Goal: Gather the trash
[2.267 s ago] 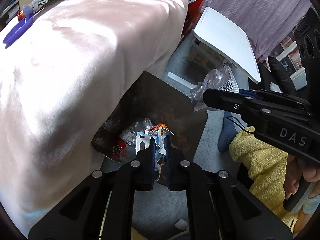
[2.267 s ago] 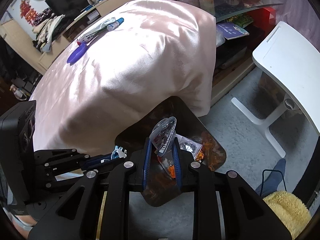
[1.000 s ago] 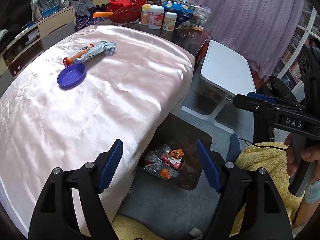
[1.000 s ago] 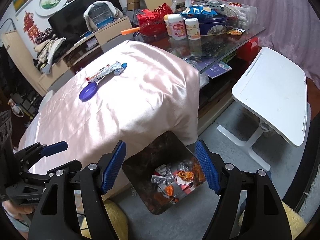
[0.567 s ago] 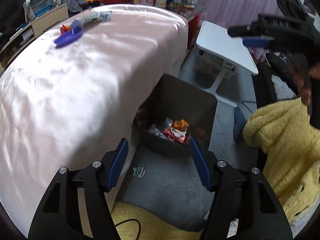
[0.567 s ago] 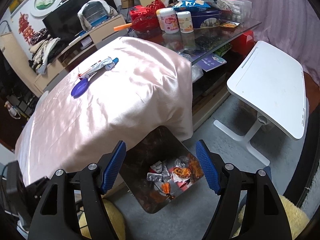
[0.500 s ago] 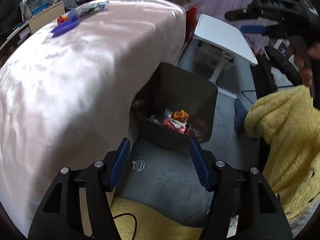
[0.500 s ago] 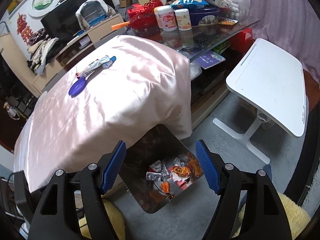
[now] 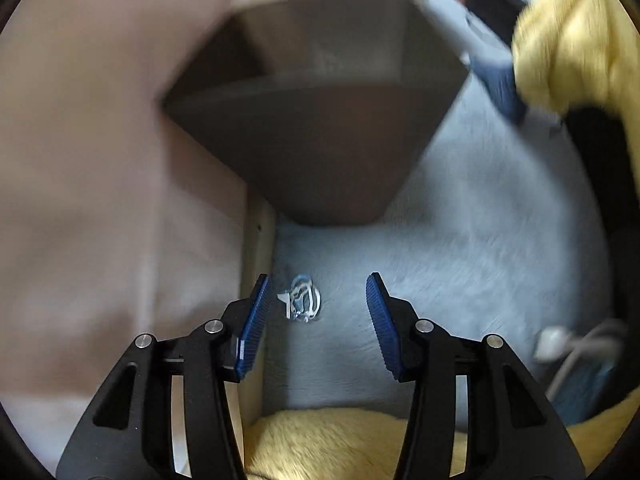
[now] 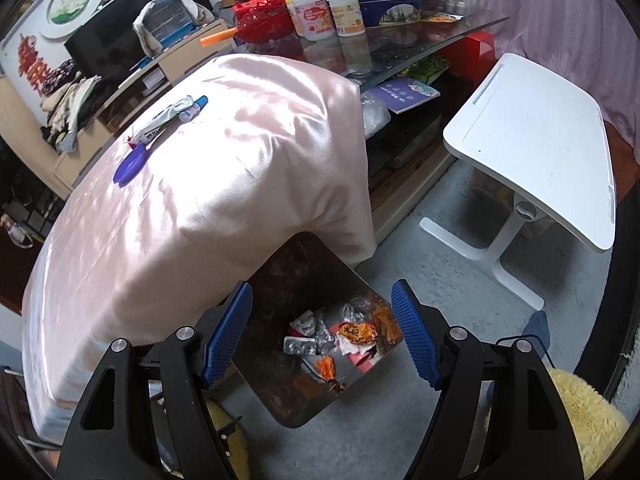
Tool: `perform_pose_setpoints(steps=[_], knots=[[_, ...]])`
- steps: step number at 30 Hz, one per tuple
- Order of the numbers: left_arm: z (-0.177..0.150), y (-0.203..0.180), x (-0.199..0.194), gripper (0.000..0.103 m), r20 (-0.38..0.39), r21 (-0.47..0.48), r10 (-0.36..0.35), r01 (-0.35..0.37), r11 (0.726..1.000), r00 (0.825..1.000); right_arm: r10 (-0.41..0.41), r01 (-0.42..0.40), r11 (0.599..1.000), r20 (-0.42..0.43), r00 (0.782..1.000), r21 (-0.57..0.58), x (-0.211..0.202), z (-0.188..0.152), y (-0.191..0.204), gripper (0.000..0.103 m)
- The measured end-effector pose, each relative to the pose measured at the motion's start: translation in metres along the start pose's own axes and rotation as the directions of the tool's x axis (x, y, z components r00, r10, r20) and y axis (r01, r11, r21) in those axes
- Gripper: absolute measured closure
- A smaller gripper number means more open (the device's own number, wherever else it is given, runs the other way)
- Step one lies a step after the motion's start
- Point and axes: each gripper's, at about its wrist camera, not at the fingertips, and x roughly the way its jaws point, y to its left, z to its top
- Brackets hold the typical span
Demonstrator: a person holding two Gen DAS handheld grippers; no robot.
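Item: small crumpled whitish scrap (image 9: pixel 303 298), blurred, lying on grey carpet (image 9: pixel 460 240) beside my left gripper (image 9: pixel 316 320), jaws apart. Dark bin (image 10: pixel 320 272) held wrappers (image 10: pixel 356 332) below my right gripper (image 10: pixel 322 336), likewise spread, empty.

The left wrist view is taken from low down, close to the floor, facing the outer wall of the trash bin (image 9: pixel 320 140) from just in front of it, with heavy blur. The right wrist view is taken from high above the same trash bin (image 10: pixel 316 280), looking down into it and outward past it over the pink-draped tabletop (image 10: pixel 208 184) beside it. Only the bin, the drape and the grey carpet (image 9: pixel 480 248) around the bin are shared.
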Motion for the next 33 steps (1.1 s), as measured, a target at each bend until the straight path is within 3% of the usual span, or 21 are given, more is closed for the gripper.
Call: perform_pose_setpoints(steps=[4,8,12,21,27,29,33], knots=[[-0.002,-0.007,0.037,0.056,-0.057,0.089,0.031,-0.026,0.996,0.998,-0.015,0.015,1.000,0.013,1.000,0.003,0.007,-0.001,-0.007,0.030],[-0.005,-0.006,0.062,0.043,-0.067,0.155,0.083,-0.072,0.985,0.994,-0.030,0.031,0.999,-0.012,0.999,0.023,0.022,-0.004,-0.019,0.030],[-0.001,-0.006,0.090,0.043,-0.090,0.219,0.053,-0.032,0.975,0.995,-0.032,0.034,0.999,-0.039,0.999,0.035,0.035,-0.005,-0.025,0.030],[-0.007,0.002,0.147,0.044,-0.245,0.239,0.045,0.015,0.971,0.969,-0.008,0.010,1.000,-0.081,0.997,0.021,0.054,-0.003,-0.020,0.030],[-0.012,0.017,0.168,0.080,-0.333,0.192,-0.008,0.076,0.978,0.943,0.004,-0.002,1.000,-0.101,0.995,0.019,0.063,-0.006,-0.019,0.030],[-0.012,0.019,0.168,0.098,-0.331,0.201,-0.008,0.078,0.977,0.944,0.010,-0.008,1.000,-0.101,0.995,0.017,0.064,-0.007,-0.018,0.030],[-0.012,0.002,0.146,0.101,-0.268,0.257,-0.011,0.083,0.963,0.963,0.008,-0.006,1.000,-0.101,0.995,0.014,0.063,-0.008,-0.017,0.030]])
